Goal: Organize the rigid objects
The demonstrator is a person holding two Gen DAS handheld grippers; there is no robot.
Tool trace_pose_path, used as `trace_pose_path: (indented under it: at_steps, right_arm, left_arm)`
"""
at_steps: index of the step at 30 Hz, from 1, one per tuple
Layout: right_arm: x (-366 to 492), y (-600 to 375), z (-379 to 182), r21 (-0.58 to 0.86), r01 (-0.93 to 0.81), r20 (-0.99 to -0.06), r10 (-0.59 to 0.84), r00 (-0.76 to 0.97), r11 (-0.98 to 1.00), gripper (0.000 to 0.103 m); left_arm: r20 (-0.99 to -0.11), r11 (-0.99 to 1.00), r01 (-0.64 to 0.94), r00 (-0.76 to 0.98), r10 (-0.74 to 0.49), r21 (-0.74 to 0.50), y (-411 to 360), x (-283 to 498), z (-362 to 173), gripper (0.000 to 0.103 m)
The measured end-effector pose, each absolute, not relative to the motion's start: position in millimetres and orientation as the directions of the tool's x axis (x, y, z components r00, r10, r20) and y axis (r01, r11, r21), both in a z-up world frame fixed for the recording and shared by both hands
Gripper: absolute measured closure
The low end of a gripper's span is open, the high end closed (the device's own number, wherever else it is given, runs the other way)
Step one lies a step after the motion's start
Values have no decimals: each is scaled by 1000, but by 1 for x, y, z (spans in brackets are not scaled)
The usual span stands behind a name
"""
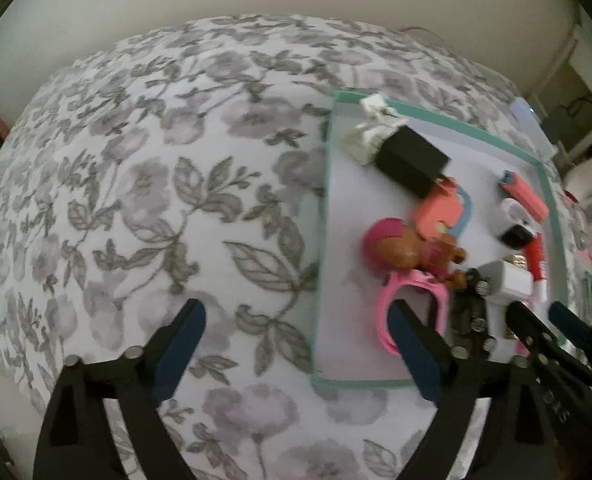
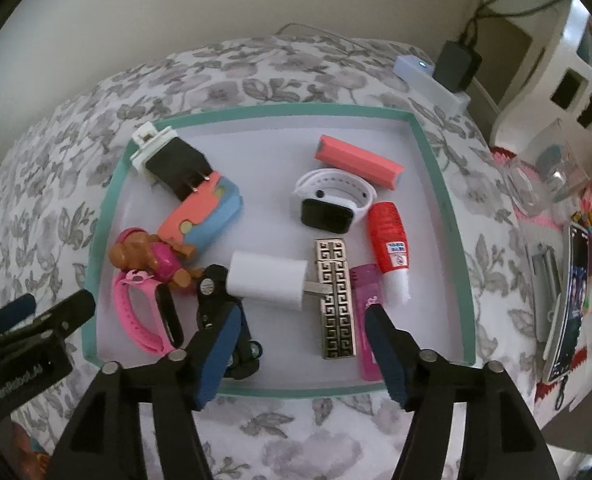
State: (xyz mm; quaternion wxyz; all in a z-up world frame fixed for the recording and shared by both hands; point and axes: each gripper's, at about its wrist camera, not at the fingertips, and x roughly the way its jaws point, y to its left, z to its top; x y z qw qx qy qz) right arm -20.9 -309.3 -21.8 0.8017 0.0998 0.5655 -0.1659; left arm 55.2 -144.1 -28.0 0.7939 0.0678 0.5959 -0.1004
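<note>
Both grippers open, holding nothing. Right gripper [image 2: 299, 344] over tray [image 2: 431, 152]: white charger [image 2: 268, 280] on patterned metal bar [image 2: 335, 308], pink lighter [image 2: 365, 312] beside. Left gripper [image 1: 296, 344] straddles tray edge near pink watch [image 1: 399, 300].

Both views are dim and flat, with soft, even indoor light and no glare. The floral bedspread [image 1: 136, 200] bulges under strong fisheye distortion, and dark vignette arcs cut the corners. Motion blur smears the left wrist view, most around the objects in the tray [image 1: 331, 240]. The right wrist view is sharper, with faint shadows inside the tray [image 2: 447, 200] rim
</note>
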Motion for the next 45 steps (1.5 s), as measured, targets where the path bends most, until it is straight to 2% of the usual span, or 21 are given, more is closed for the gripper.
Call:
trace_pose_path:
  at_steps: [4, 6, 8, 13, 23, 45]
  right_arm:
    - [-21, -301, -21, -42, 358, -931, -166, 324, 933, 16]
    - [-22, -298, -22, -50, 351, -929, -172, 327, 935, 4]
    - [-23, -295, -23, -56, 344, -928, -176, 329, 937, 0]
    - [-26, -289, -22, -55, 334, -924, -174, 339, 941, 0]
    - [-33, -277, -20, -86, 310, -922, -194, 335, 947, 0]
    - [-51, -268, -4, -39, 341, -909, -175, 377, 939, 0]
  left_arm:
    - [-960, 979, 204, 268, -83, -27, -131, 56, -32, 9]
    - [-957, 981, 193, 281, -78, -23, -126, 56, -30, 9]
    - [-952, 983, 182, 296, -74, -20, -121, 55, -28, 9]
    - [-941, 985, 162, 322, -107, -57, -109, 52, -21, 9]
    - [-926, 981, 191, 361, -110, -42, -99, 41, -8, 9]
    - [-928, 980, 195, 360, -100, -30, -85, 23, 0, 9]
